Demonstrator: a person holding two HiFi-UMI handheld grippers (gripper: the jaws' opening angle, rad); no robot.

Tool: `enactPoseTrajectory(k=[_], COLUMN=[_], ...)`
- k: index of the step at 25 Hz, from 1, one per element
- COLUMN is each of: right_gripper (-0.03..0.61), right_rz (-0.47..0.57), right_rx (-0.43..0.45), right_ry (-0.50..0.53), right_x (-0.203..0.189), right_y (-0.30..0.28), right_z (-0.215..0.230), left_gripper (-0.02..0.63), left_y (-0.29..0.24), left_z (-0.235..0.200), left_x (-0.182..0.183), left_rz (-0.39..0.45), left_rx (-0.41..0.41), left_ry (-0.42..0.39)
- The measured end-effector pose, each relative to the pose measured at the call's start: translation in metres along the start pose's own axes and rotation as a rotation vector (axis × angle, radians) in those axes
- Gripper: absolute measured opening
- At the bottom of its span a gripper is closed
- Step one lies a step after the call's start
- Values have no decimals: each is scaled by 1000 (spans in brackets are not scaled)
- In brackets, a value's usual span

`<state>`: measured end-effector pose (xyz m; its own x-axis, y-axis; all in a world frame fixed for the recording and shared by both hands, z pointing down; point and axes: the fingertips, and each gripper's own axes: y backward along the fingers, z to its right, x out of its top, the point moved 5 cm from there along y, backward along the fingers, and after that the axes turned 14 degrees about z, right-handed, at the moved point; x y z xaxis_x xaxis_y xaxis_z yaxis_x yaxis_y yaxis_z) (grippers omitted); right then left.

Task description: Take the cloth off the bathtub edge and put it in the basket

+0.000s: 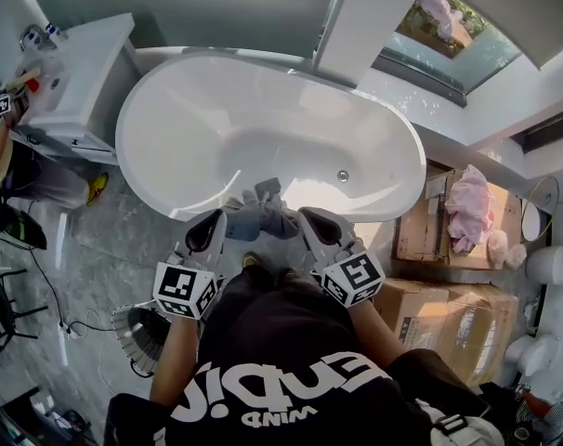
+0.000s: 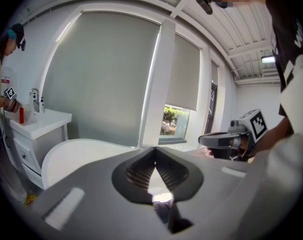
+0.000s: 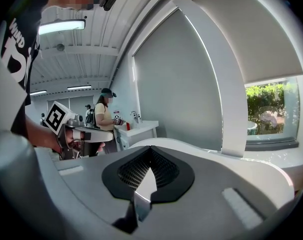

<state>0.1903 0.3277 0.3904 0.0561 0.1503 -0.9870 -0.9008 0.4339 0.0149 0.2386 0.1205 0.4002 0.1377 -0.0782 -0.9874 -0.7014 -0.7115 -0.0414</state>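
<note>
White-walled bathroom, with the white oval bathtub (image 1: 189,110) filling the frame's middle and the white slatted basket (image 1: 131,333) at lower left, under your left arm. Your crumpled grey cloth (image 1: 263,214) hangs at centre over the tub's near rim, apparently lifted off. Your left gripper (image 2: 155,156) and right gripper (image 3: 150,156) both have fingers clamped on it. Carrying and dropping it remain.

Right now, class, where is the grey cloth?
Head view, centre: the grey cloth is pinched between the left claw and right claw, at the bathtub's near rim.
</note>
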Motion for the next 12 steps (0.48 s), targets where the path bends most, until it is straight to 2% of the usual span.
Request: enactPoseTrajectory(k=[7, 12], right_gripper=[9, 9], right_rz=[-1, -11], right_rx=[-20, 1], right_ry=[6, 18], right_x=[8, 8], right_y=[-16, -29], right_z=[15, 23], left_gripper=[-2, -2], left_y=[-20, -27], left_z=[-13, -19], left_x=[3, 6], left_rz=[-11, -15], left_rx=[-13, -5], left_ry=[4, -3])
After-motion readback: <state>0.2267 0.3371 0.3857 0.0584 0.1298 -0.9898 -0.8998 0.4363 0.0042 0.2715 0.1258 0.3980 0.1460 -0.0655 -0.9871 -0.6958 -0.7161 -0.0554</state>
